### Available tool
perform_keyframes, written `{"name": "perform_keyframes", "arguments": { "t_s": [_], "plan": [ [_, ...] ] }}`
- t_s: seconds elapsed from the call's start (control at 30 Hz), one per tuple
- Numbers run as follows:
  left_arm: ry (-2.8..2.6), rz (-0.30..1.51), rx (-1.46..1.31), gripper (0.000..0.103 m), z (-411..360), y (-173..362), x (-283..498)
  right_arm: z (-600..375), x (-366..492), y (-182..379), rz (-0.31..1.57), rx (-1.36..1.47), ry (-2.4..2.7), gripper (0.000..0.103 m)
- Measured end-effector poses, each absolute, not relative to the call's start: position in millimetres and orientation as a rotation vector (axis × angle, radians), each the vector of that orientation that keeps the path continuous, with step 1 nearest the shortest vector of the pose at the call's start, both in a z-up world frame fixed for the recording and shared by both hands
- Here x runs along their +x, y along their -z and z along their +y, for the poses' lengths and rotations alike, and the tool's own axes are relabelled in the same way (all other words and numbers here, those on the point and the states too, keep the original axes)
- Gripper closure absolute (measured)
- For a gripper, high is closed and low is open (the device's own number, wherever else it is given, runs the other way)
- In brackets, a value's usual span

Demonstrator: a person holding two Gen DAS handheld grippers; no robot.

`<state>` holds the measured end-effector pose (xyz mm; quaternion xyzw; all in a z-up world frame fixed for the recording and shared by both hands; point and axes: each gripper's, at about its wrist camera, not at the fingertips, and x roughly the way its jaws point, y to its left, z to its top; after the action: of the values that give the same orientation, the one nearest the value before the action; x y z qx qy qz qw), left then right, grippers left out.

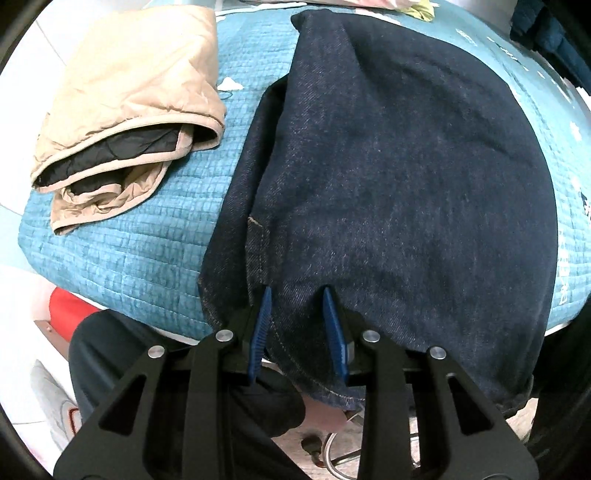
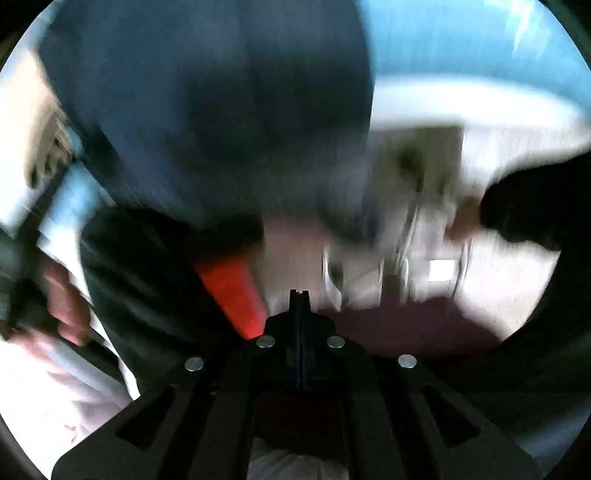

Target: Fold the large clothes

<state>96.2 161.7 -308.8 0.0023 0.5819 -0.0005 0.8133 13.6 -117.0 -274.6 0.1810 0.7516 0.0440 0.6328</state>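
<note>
Dark blue jeans [image 1: 399, 177] lie lengthwise on the teal quilted bed [image 1: 140, 243], their near end hanging over the bed's front edge. My left gripper [image 1: 297, 295] is open, its blue fingers [image 1: 263, 317] astride a fold of the denim at that near edge, not clamped. The right wrist view is badly motion-blurred. My right gripper [image 2: 299, 295] is shut and empty, out in front of the bed, pointing at the floor. The jeans [image 2: 207, 110] appear there as a dark blur at upper left.
A folded beige quilted jacket [image 1: 129, 110] with black lining lies on the bed's left part. A red object [image 1: 70, 317] sits below the bed edge. Cables lie on the floor [image 1: 332, 446]. More clothes [image 1: 546, 33] hang at the far right.
</note>
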Motion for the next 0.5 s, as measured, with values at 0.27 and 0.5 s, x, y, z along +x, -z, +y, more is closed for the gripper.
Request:
{"name": "perform_keyframes", "arguments": {
  "t_s": [0.27, 0.5],
  "plan": [
    [-0.01, 1.242, -0.004, 0.073, 165.0, 307.9, 96.0, -133.5, 38.6, 313.6, 1.733, 0.406, -0.044, 0.102],
    [-0.012, 1.243, -0.018, 0.071, 167.7, 307.2, 93.7, -135.4, -6.7, 332.7, 1.897, 0.482, -0.029, 0.102]
  ]
}}
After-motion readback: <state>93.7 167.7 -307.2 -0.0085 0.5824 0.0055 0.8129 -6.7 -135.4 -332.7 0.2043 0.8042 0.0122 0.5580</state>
